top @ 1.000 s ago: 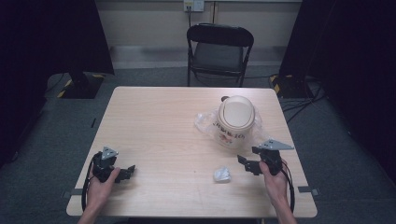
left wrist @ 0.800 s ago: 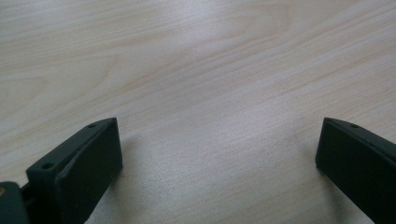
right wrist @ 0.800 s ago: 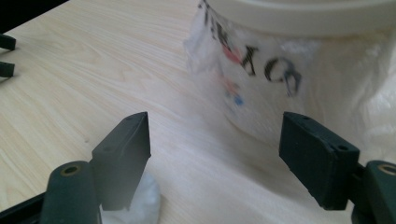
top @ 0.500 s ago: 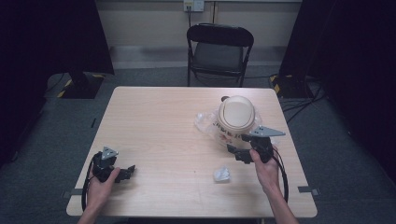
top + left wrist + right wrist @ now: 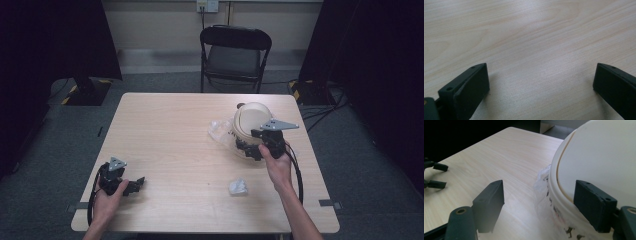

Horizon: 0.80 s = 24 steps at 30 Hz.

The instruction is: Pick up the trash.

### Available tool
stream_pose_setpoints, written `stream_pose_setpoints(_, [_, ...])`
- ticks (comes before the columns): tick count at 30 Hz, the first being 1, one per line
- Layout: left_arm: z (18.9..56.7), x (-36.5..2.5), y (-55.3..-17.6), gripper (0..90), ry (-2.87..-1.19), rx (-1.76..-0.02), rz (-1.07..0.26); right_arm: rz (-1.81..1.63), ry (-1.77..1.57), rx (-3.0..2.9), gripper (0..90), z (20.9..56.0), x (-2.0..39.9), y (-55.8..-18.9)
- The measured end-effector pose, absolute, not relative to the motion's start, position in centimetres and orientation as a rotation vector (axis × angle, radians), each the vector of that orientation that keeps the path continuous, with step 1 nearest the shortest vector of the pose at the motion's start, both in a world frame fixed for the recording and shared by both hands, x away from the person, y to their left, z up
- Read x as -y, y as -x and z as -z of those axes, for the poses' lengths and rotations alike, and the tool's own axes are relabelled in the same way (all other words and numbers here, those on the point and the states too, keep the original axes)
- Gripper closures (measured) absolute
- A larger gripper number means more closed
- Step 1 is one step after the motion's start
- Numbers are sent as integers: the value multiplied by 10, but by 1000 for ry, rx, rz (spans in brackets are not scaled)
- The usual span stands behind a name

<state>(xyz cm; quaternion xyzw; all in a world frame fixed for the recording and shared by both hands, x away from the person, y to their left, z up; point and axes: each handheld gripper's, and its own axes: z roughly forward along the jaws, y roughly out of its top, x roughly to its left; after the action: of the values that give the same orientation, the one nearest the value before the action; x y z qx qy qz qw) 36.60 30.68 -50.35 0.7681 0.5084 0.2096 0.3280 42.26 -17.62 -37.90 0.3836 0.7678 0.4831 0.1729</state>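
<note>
The round cream tub with a lid (image 5: 250, 127) sits near the table's (image 5: 165, 125) right edge; the right gripper (image 5: 539, 202) hovers open beside it, left gripper (image 5: 539, 82) open, flat

The left gripper (image 5: 540, 85) hangs low over a pale wooden tabletop (image 5: 531, 37). Its two black jaws stand wide apart, with bare wood grain between them.

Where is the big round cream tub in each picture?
High view: the cream tub sits right of the middle on the table, just beyond the right claw.
Left gripper view: the left claw looks down at bare tabletop wood.
Right gripper view: the tub fills the right side, behind the claw's right jaw.
Shared landmark: the crinkly clear plastic at the tub's side.
</note>
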Motion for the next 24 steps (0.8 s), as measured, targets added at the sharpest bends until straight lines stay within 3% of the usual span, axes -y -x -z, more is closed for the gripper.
stream_pose_setpoints(24, [503, -307, -366, 0, -2012, -1331, -548, -1295, -1161, -2201, 214, 390, 171, -459])
